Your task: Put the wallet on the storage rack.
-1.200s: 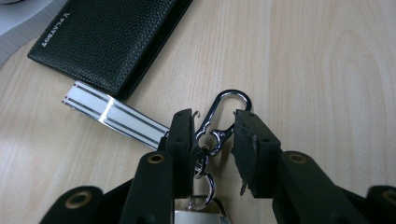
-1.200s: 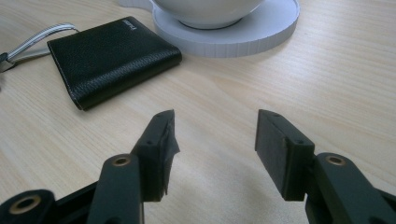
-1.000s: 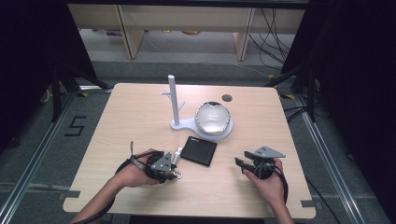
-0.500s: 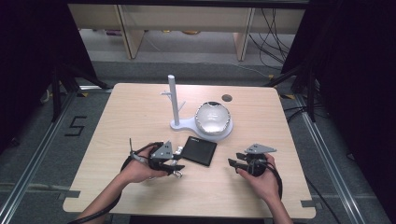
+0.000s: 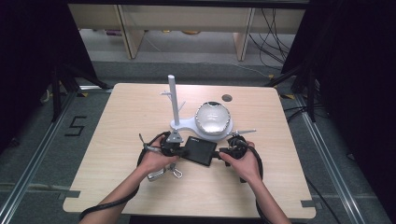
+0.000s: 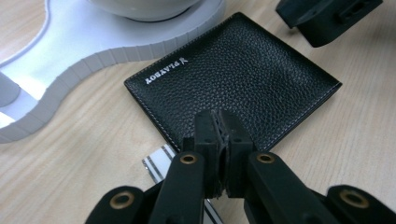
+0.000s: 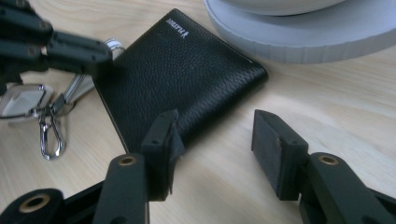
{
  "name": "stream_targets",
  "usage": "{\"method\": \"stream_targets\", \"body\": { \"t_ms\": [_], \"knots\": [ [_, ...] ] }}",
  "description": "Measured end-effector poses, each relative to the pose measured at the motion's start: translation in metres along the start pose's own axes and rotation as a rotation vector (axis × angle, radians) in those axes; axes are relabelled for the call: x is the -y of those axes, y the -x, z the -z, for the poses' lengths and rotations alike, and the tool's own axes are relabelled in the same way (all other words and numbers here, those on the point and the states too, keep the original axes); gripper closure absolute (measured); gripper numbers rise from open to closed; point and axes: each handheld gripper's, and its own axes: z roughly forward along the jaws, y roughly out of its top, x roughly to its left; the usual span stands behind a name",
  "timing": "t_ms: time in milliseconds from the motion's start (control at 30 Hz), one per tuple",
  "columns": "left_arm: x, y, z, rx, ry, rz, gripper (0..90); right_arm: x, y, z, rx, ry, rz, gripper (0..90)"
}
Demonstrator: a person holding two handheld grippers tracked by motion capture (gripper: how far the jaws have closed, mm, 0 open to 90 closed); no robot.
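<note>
Wooden table [image 5: 121, 121], black pebbled-leather wallet [image 6: 233, 79]

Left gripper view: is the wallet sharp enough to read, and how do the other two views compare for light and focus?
Left gripper view: wallet grain and white lettering crisp, white stand base glaring. Right gripper view: wallet sharp, the near tongs soft. High view: table evenly lit, surroundings dark, detail coarse.

Light wood table [image 5: 140, 107] with rounded corners and a dark round hole [image 5: 227, 98] near its far right edge. Grey carpet floor [image 5: 32, 158], "5" taped [image 5: 76, 126] on it at left. Metal floor rails [image 5: 322, 158] both sides. Pale shelving [image 5: 187, 18] along far wall, cables [image 5: 271, 32] trailing far right. Dark drapes [image 5: 28, 56] left and right.
</note>
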Motion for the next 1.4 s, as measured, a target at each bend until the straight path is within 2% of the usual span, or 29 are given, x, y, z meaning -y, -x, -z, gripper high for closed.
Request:
{"method": "stream_targets", "body": {
  "t_ms": [33,67,167,200,233,267,400,433,500,533,567,600,667,700,733,767,833,900,933,967,1000,1067,1100,1133,1167,1200,1267,1333,1400],
  "knots": [
    [0.0,-0.001,0.0,0.004,-0.001,-0.008,86.8,0.0,0.0,0.0,0.0,0.0,0.0,51.1],
    [0.0,0.0,-0.001,0.003,0.004,0.009,87.3,-0.004,-0.001,-0.004,0.005,-0.014,-0.037,50.2],
    [0.002,-0.002,-0.001,0.003,-0.002,0.018,87.9,-0.008,0.001,-0.007,0.007,-0.016,-0.034,49.4],
    [0.002,-0.002,-0.001,0.011,-0.006,0.021,88.4,-0.008,-0.001,-0.011,0.01,0.006,-0.08,48.6],
    [0.003,-0.001,-0.001,0.012,-0.003,0.046,88.4,-0.008,-0.001,-0.011,0.01,0.006,-0.08,48.6],
    [0.003,-0.002,-0.001,0.011,0.0,0.042,88.6,-0.01,0.001,-0.012,-0.001,-0.015,-0.078,48.0],
    [0.005,-0.004,-0.002,0.025,0.005,0.052,88.9,-0.012,0.001,-0.017,-0.008,-0.011,-0.114,46.1],
    [0.006,-0.003,-0.003,0.028,0.031,0.082,89.0,-0.012,0.0,-0.018,-0.002,-0.005,-0.12,45.5],
    [0.007,-0.003,-0.003,0.031,0.034,0.084,89.0,-0.013,0.0,-0.018,-0.01,-0.009,-0.123,45.2],
    [0.007,-0.003,-0.003,0.032,0.037,0.087,89.0,-0.013,-0.002,-0.018,-0.008,-0.009,-0.144,44.7],
    [0.007,-0.005,-0.002,0.034,0.018,0.062,89.0,-0.013,-0.006,-0.019,-0.016,-0.012,-0.193,43.9],
    [0.007,-0.005,-0.002,0.034,0.021,0.065,89.1,-0.013,-0.003,-0.02,-0.009,0.005,-0.149,43.2],
    [0.008,-0.004,-0.002,0.028,0.02,0.065,89.1,-0.013,-0.006,-0.023,0.004,0.04,-0.195,42.9],
    [0.008,-0.004,-0.002,0.029,0.021,0.065,89.1,-0.013,-0.005,-0.025,0.013,0.06,-0.184,42.7],
    [0.008,-0.003,-0.003,0.027,0.04,0.087,89.1,-0.013,-0.005,-0.025,0.013,0.06,-0.184,42.7],
    [0.009,-0.004,-0.002,0.029,0.026,0.069,89.2,-0.013,-0.004,-0.027,0.015,0.067,-0.173,42.9],
    [0.009,-0.003,-0.002,0.026,0.041,0.084,89.2,-0.013,-0.008,-0.027,0.001,0.064,-0.207,43.5],
    [0.009,-0.001,-0.003,0.025,0.048,0.095,89.2,-0.013,-0.011,-0.027,0.035,0.059,-0.206,48.3],
    [0.009,-0.001,-0.003,0.02,0.045,0.09,89.2,-0.013,-0.011,-0.028,0.063,0.061,-0.178,52.4],
    [0.009,-0.002,-0.002,0.02,0.028,0.055,89.2,-0.013,-0.013,-0.027,0.095,0.039,-0.189,54.2],
    [0.009,0.0,-0.003,0.017,0.048,0.078,89.2,-0.013,-0.013,-0.027,0.099,0.033,-0.203,56.3],
    [0.009,0.0,-0.003,0.011,0.049,0.074,89.2,-0.012,-0.012,-0.026,0.098,0.035,-0.218,65.3],
    [0.009,0.0,-0.002,0.008,0.034,0.055,89.2,-0.012,-0.011,-0.025,0.084,0.042,-0.213,69.0],
    [0.009,0.0,-0.002,0.008,0.034,0.055,89.2,-0.012,-0.011,-0.025,0.084,0.042,-0.213,69.0],
    [0.01,0.002,-0.003,0.005,0.054,0.078,89.2,-0.013,-0.009,-0.022,0.078,0.061,-0.185,76.8],
    [0.01,0.002,-0.003,0.005,0.054,0.078,89.2,-0.013,-0.009,-0.022,0.078,0.061,-0.185,76.8],
    [0.01,0.001,0.0,0.004,0.038,0.057,89.1,-0.016,-0.01,-0.018,0.034,0.087,-0.164,81.5],
    [0.011,0.002,0.001,-0.003,0.04,0.056,88.5,-0.02,-0.016,-0.011,0.035,0.104,-0.11,82.9],
    [0.01,0.004,0.003,0.001,0.057,0.067,87.4,-0.021,-0.019,-0.009,0.027,0.104,-0.105,83.2]
  ]
}}
